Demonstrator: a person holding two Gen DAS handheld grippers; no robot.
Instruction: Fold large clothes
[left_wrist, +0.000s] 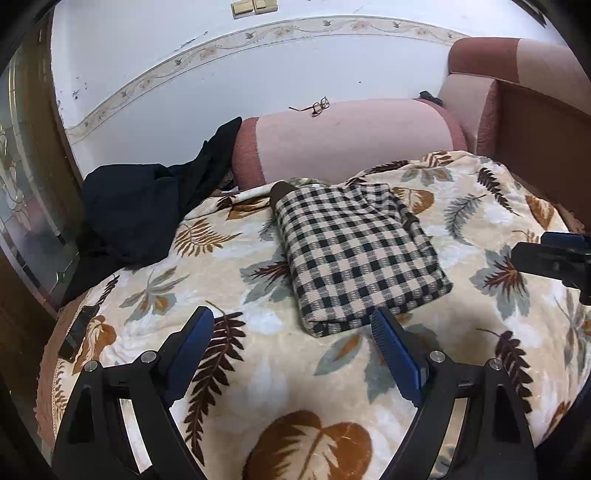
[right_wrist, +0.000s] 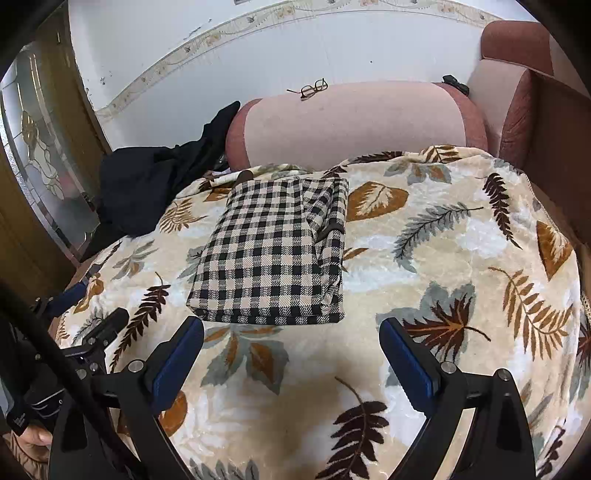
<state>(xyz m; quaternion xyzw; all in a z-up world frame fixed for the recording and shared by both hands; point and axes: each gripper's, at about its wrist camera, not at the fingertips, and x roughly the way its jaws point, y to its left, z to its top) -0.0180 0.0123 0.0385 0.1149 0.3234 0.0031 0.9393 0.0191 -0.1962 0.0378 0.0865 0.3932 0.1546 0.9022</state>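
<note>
A black-and-beige checked garment (left_wrist: 354, 254) lies folded into a thick rectangle on the leaf-patterned blanket (left_wrist: 258, 369). It also shows in the right wrist view (right_wrist: 273, 254). My left gripper (left_wrist: 293, 325) is open and empty, its blue pads just short of the garment's near edge. My right gripper (right_wrist: 291, 332) is open and empty, a little back from the garment's near edge. The right gripper shows at the right edge of the left wrist view (left_wrist: 554, 258). The left gripper shows at the lower left of the right wrist view (right_wrist: 88, 325).
A dark garment (left_wrist: 144, 206) lies heaped at the blanket's far left. A pink sofa backrest (left_wrist: 347, 136) stands behind, with glasses (left_wrist: 317, 106) on top. A phone (left_wrist: 75, 332) lies at the left edge. A wooden door with glass (right_wrist: 40, 155) is to the left.
</note>
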